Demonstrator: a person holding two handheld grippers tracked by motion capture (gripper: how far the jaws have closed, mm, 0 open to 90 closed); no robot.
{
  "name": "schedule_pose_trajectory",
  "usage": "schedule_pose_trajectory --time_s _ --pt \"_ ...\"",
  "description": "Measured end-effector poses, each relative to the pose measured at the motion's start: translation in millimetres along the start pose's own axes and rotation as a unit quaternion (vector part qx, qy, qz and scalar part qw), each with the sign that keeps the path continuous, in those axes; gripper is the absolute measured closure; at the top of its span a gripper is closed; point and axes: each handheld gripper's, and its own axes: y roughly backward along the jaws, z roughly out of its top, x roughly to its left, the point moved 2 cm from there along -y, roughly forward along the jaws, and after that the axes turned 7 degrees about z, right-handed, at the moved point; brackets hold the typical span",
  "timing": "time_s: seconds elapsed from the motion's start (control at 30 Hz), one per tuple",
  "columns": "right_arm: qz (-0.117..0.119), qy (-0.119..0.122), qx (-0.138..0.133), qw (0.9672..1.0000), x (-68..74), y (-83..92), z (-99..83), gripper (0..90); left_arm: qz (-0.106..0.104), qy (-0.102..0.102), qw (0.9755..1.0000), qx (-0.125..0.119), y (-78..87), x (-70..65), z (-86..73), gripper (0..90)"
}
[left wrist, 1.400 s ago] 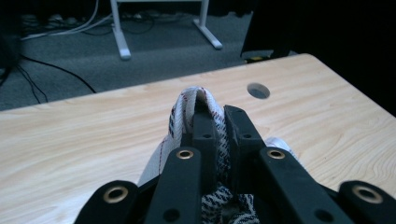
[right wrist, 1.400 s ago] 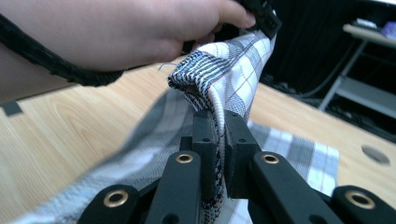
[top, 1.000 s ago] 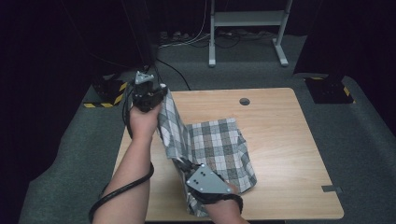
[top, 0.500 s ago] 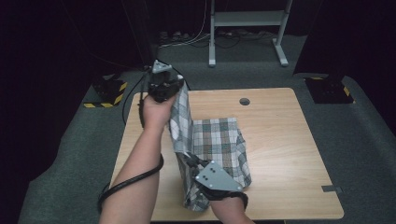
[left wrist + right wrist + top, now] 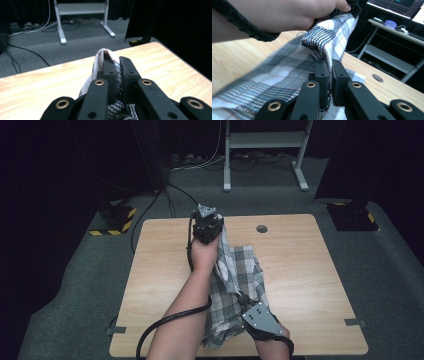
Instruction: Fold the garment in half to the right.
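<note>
A plaid cloth (image 5: 235, 280) in grey, white and red hangs stretched between my two grippers over the wooden table (image 5: 310, 285). My left gripper (image 5: 216, 231) is at the far middle of the table, shut on one edge of the cloth (image 5: 106, 56), which bulges up between its jaws. Near the front edge, my right gripper (image 5: 240, 301) is shut on another edge of the cloth (image 5: 329, 50). The cloth's lower part rests bunched on the table. In the right gripper view the left hand (image 5: 287, 12) shows above the cloth.
A round cable hole (image 5: 261, 228) sits in the table's far side. Beyond the table stand a white metal frame (image 5: 260, 150), floor cables (image 5: 195, 162) and dark stands with yellow-black tape (image 5: 117, 217). Bare wood lies left and right of the cloth.
The left gripper has carried its edge of the cloth from the far left to the far middle and lower. The right gripper has shifted right and down, and the cloth is folded narrower.
</note>
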Motion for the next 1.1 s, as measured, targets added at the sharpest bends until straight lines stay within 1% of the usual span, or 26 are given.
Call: schedule_pose_trajectory --time_s 0.03,0.1,0.17,0.3,0.33,0.4,0.5,0.73,0.87,0.93,0.97,1.0,1.07,1.1 --pt "-0.005 0.003 0.006 1.0000 -0.7 0.1 -4.0 84.6 0.000 0.002 1.0000 0.004 -3.3 -1.5 -3.3 84.5" --pt "-0.007 0.001 0.012 0.9999 -2.6 0.4 -9.9 84.6 0.005 0.001 0.9999 0.013 -9.5 -3.7 -10.0 84.3" --pt "-0.007 -0.003 0.017 0.9998 -4.4 -0.1 -15.1 84.6 0.009 0.002 0.9997 0.022 -15.0 -5.3 -15.3 83.6" --pt "-0.005 -0.010 0.023 0.9997 -6.4 -1.0 -22.0 84.6 0.014 -0.006 0.9993 0.035 -26.0 -9.6 -26.1 82.3" --pt "-0.005 -0.011 0.024 0.9996 -6.8 -0.8 -23.0 84.6 0.018 -0.006 0.9989 0.042 -29.5 -10.4 -29.5 81.6" --pt "-0.004 -0.014 0.025 0.9996 -8.0 -0.2 -25.8 84.6 0.019 -0.002 0.9984 0.052 -35.8 -12.0 -35.0 81.0" --pt "-0.001 -0.017 0.029 0.9994 -9.2 0.0 -30.8 84.6 0.022 -0.016 0.9971 0.071 -44.6 -17.3 -43.3 81.4" --pt "0.001 -0.026 0.035 0.9991 -10.8 0.1 -40.6 84.6 0.012 -0.016 0.9947 0.101 -64.3 -30.4 -61.9 80.5" --pt "0.002 -0.029 0.039 0.9988 -12.2 0.7 -46.0 84.6 0.007 -0.020 0.9939 0.108 -67.5 -35.3 -64.4 78.3" --pt "0.003 -0.031 0.040 0.9987 -12.3 0.3 -47.3 84.6 0.006 -0.019 0.9942 0.106 -65.7 -35.5 -62.9 75.0" --pt "0.004 -0.031 0.040 0.9987 -12.3 0.1 -47.4 84.6 0.001 -0.014 0.9944 0.105 -63.7 -35.2 -61.0 70.7" --pt "0.005 -0.031 0.039 0.9987 -12.2 0.1 -46.9 84.6 -0.001 -0.016 0.9945 0.104 -60.9 -34.5 -58.6 65.0" --pt "0.006 -0.029 0.038 0.9988 -12.2 -0.3 -45.8 84.6 -0.003 -0.017 0.9958 0.090 -53.0 -32.6 -52.9 55.8" --pt "0.006 -0.029 0.038 0.9988 -12.3 -0.5 -45.5 84.6 -0.008 -0.015 0.9963 0.084 -48.0 -30.9 -49.4 53.3"
